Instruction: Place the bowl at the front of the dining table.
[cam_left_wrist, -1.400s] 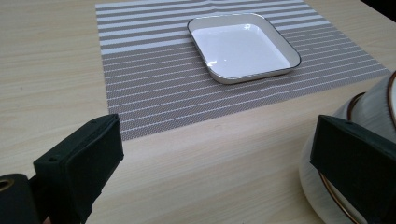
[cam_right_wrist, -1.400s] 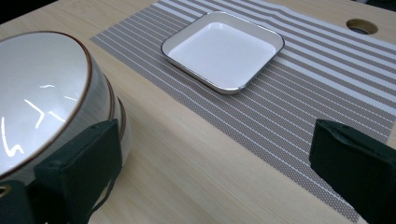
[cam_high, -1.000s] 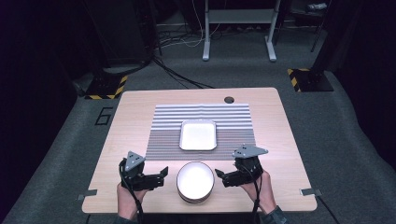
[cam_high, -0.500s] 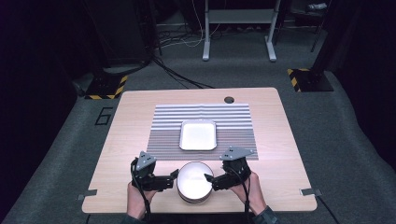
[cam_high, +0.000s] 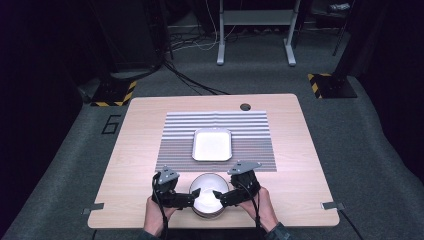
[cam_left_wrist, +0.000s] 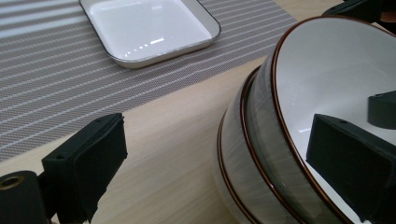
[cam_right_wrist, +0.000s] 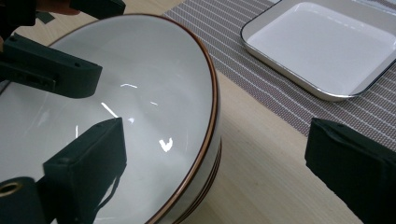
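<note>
From the high view, the bowl (cam_high: 208, 201) sat at the tabletop's (cam_high: 125, 165) near edge, just short of the tray (cam_high: 212, 144), with the left gripper (cam_high: 192, 196) and right gripper (cam_high: 219, 196) at its two sides.

In the left gripper view, wide jaws straddled the bowl's rim; stacked rims suggested nested bowls, so uneven closing might separate them.

In the right gripper view, jaws likewise gaped astride the rim; a glazed wall could slip.

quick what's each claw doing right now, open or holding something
left claw: open, jaws straddling the rim of the top bowl, not yet clamped
right claw: open, jaws straddling the opposite rim of the same bowl
</note>
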